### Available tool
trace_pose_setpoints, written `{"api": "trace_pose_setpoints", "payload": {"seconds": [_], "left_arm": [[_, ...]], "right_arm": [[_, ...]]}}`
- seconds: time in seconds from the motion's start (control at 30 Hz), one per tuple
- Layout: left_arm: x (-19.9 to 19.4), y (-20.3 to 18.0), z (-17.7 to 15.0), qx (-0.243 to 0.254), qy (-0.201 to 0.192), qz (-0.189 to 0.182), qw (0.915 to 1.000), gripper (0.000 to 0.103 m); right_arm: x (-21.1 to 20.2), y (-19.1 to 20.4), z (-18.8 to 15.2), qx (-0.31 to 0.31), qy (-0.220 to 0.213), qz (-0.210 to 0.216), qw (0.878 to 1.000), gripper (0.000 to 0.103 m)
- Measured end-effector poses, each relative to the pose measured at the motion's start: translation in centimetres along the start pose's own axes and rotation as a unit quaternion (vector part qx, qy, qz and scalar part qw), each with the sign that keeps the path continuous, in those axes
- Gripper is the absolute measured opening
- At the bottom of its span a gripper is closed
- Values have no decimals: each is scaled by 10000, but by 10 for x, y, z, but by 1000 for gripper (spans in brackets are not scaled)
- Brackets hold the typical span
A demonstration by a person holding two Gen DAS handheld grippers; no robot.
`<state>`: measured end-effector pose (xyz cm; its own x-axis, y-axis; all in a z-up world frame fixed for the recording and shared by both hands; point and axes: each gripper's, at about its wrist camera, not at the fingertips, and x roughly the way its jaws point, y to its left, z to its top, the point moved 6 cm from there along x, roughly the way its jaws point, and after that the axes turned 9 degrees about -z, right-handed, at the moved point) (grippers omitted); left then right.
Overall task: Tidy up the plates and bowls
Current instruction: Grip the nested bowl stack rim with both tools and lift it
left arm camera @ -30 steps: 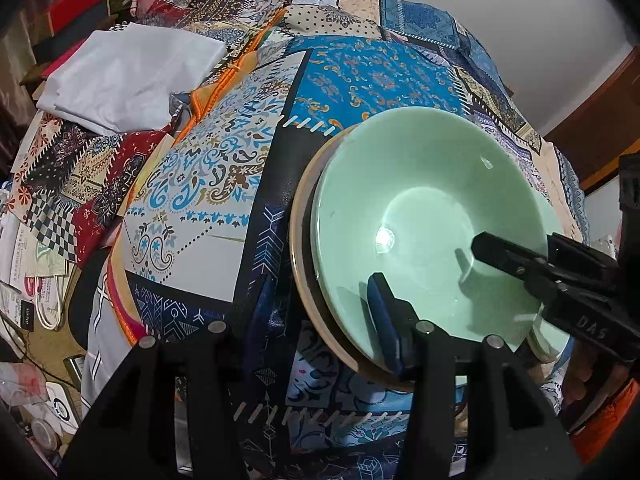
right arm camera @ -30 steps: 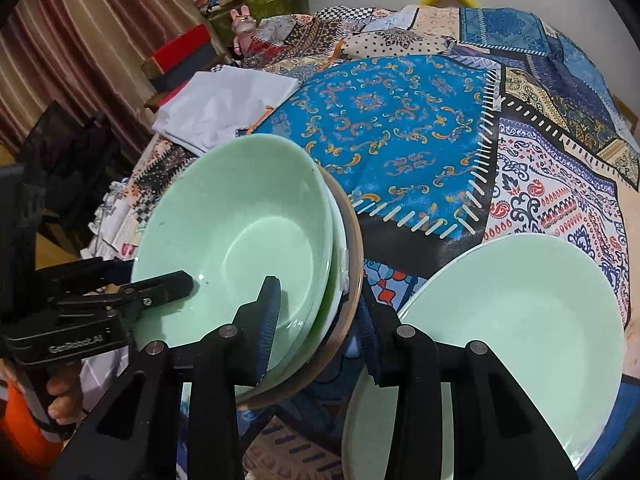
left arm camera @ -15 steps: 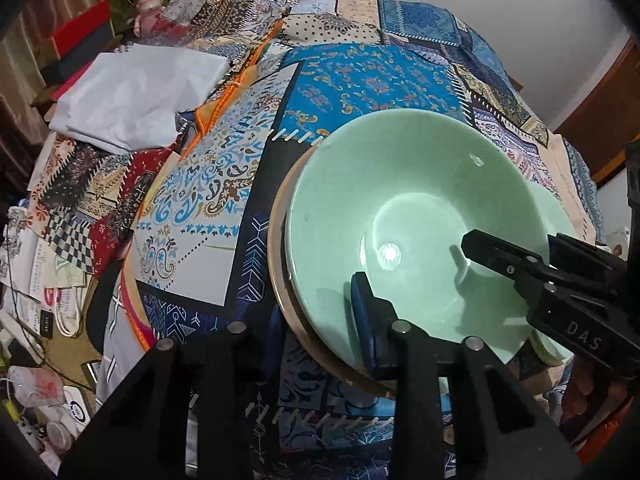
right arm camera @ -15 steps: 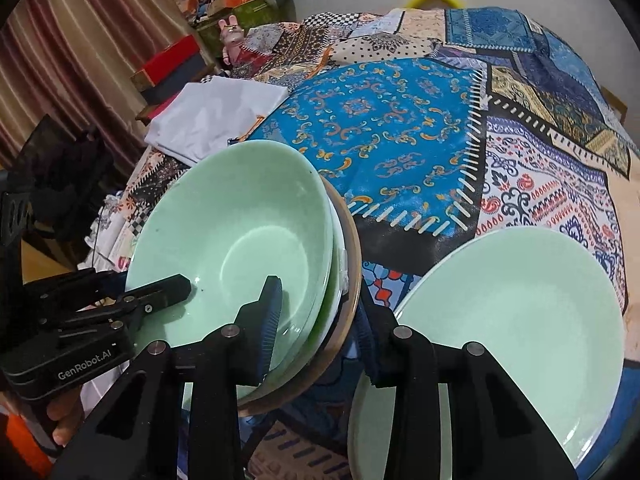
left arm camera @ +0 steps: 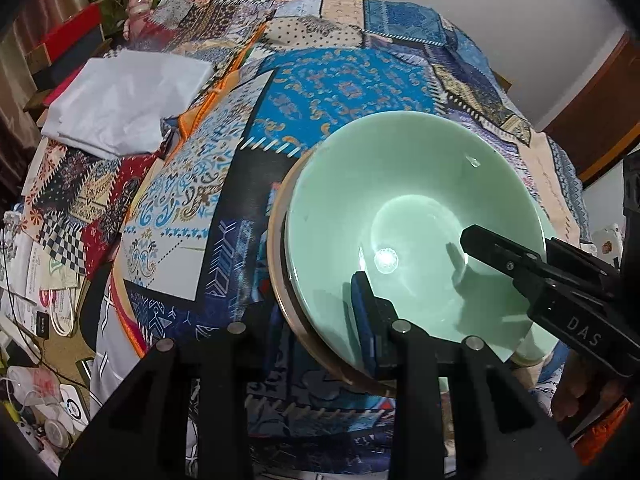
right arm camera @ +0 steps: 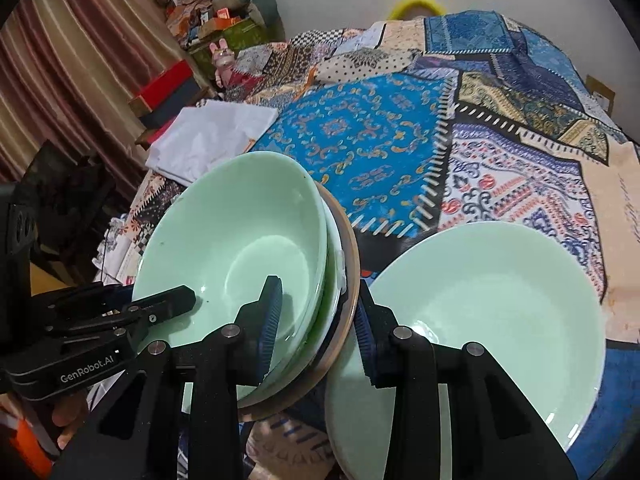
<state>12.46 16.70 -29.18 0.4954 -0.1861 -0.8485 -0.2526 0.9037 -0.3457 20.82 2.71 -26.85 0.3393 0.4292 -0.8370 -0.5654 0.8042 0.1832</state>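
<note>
Left gripper (left arm camera: 316, 312): clamps the near rim of the bowl stack (left arm camera: 412, 216).
Right gripper (right arm camera: 318, 316): clamps its opposite rim.
Plate (right arm camera: 500, 300): beside the stack.

Pale green glazed ceramic bowl (left arm camera: 408, 216) on top of the stack: glossy, smooth, with a bright glare spot at its base. Under that bowl, a tan-rimmed plate (left arm camera: 276, 248), duller sheen. Right of the bowl, a pale green glazed flat plate (right arm camera: 492, 312), glossy and smooth. Patchwork printed cloth cover (left arm camera: 328, 92) under the bowl: matt woven fabric. Folded white cloth (left arm camera: 124, 100) left of the bowl: matt, creased. Black matt plastic right gripper (right arm camera: 316, 328); its ribbed blue pads (right arm camera: 270, 320) look rubbery.
</note>
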Motion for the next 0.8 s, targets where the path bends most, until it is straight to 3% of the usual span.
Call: {"api": "trace_pose_setpoints", "payload": {"seconds": [0.8], "left_arm": [[-28, -81, 15, 664, -232, -243, 9972, 33]], "right_arm": [[-73, -53, 5, 399, -701, -222, 9965, 32]]}}
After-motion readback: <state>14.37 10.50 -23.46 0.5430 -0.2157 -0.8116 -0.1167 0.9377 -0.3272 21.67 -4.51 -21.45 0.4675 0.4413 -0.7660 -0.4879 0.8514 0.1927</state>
